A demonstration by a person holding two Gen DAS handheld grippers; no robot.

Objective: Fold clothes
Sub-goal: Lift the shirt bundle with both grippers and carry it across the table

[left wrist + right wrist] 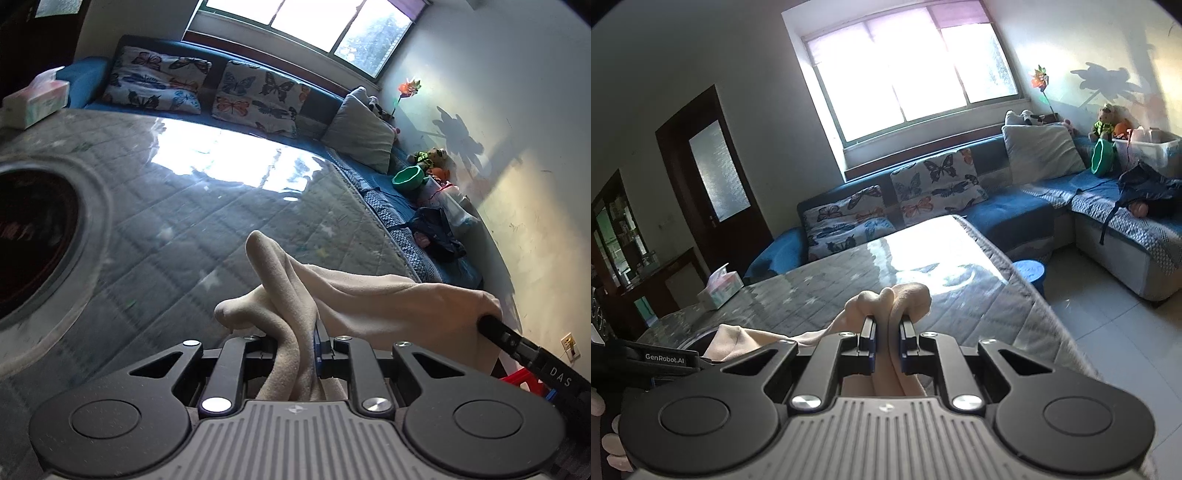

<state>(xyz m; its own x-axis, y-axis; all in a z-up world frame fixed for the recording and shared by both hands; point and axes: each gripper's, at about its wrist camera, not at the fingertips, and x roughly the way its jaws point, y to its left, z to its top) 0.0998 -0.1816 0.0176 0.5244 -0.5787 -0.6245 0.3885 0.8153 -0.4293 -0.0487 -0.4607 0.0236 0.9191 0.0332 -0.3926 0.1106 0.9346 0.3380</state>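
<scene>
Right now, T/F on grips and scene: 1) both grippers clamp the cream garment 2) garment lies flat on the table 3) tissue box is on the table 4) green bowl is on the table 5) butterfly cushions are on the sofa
1. True: left gripper and right gripper are both shut on the cream garment.
2. False: it hangs bunched between the grippers, above the table.
3. True: tissue box sits near its far corner.
4. False: green bowl is on the sofa.
5. True: butterfly cushions.
</scene>
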